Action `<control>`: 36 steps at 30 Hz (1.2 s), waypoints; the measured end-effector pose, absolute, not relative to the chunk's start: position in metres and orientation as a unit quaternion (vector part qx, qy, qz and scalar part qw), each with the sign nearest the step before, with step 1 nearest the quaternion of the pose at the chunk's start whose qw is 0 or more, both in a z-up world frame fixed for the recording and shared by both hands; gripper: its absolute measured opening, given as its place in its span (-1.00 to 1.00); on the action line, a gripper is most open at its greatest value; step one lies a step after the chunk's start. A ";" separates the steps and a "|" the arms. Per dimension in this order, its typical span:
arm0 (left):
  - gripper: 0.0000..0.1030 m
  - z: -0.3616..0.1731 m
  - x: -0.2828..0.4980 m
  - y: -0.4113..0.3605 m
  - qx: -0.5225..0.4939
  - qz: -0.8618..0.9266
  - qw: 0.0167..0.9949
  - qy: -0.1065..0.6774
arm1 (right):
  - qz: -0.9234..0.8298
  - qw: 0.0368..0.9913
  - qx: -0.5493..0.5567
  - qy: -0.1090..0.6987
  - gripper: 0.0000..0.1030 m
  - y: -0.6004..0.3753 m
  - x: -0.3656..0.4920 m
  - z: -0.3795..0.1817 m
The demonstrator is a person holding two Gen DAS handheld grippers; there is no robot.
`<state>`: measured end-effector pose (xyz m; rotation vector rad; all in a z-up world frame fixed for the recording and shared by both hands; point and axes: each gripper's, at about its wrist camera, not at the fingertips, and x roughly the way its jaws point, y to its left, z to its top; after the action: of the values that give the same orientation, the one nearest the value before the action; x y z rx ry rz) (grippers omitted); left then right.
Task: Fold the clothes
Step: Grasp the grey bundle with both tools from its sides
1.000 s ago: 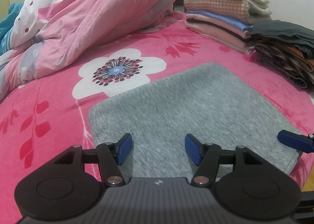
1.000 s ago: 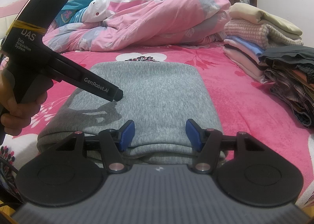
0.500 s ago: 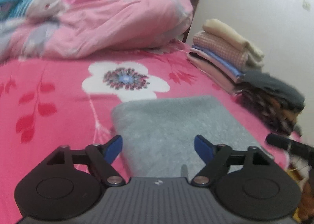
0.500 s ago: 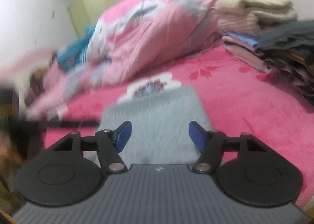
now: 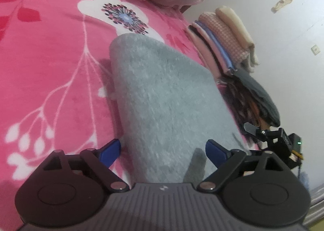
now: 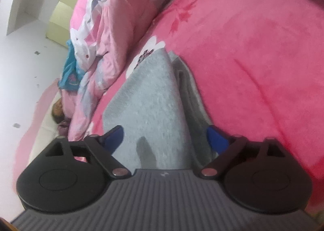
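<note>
Grey folded garment (image 5: 162,97) lies between both tilted grippers, left gripper (image 5: 163,150) and right gripper (image 6: 166,137); their fingers have just been opening and stand released, gripping nothing.

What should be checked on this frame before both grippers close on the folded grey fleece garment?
1. Left gripper open: ok; its jaws have just been opening and straddle the garment's near edge without pressing.
2. Right gripper open: ok; its jaws have also just been opening, with the fabric between them ungripped.
3. Folded grey fleece garment lying flat on the pink floral bedspread: ok.
4. Fold tidy: not ok; in the right wrist view a lower layer sticks out along one side.
5. Stack of folded clothes apart from the garment: ok.
6. Pads deep enough to catch every layer: cannot tell.
</note>
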<state>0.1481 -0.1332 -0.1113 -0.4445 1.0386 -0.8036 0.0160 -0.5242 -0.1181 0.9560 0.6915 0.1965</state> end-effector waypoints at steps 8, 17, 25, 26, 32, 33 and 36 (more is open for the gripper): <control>0.77 -0.120 0.172 -0.142 -0.232 -0.392 0.752 0.476 | 0.140 0.789 0.483 0.352 0.93 -0.544 0.073 -0.124; 0.79 -0.123 0.176 -0.146 -0.223 -0.418 0.752 0.459 | 0.162 0.804 0.435 0.373 0.86 -0.540 0.098 -0.121; 0.77 -0.124 0.170 -0.145 -0.208 -0.430 0.761 0.440 | 0.196 0.801 0.435 0.362 0.81 -0.537 0.038 -0.123; 0.77 -0.124 0.169 -0.146 -0.205 -0.431 0.762 0.438 | 0.197 0.800 0.438 0.360 0.83 -0.538 0.040 -0.125; 0.77 -0.119 0.166 -0.153 -0.179 -0.427 0.771 0.436 | 0.223 0.786 0.446 0.365 0.52 -0.536 0.086 -0.131; 0.77 -0.118 0.165 -0.155 -0.172 -0.425 0.773 0.438 | 0.222 0.788 0.439 0.371 0.42 -0.534 0.093 -0.131; 0.71 -0.111 0.165 -0.160 -0.156 -0.413 0.777 0.449 | 0.200 0.796 0.421 0.386 0.04 -0.528 0.097 -0.126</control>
<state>0.1653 -0.1605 -0.1111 -0.3369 0.9708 -0.8937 0.0974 -0.5283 -0.1261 0.9043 0.8284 0.4303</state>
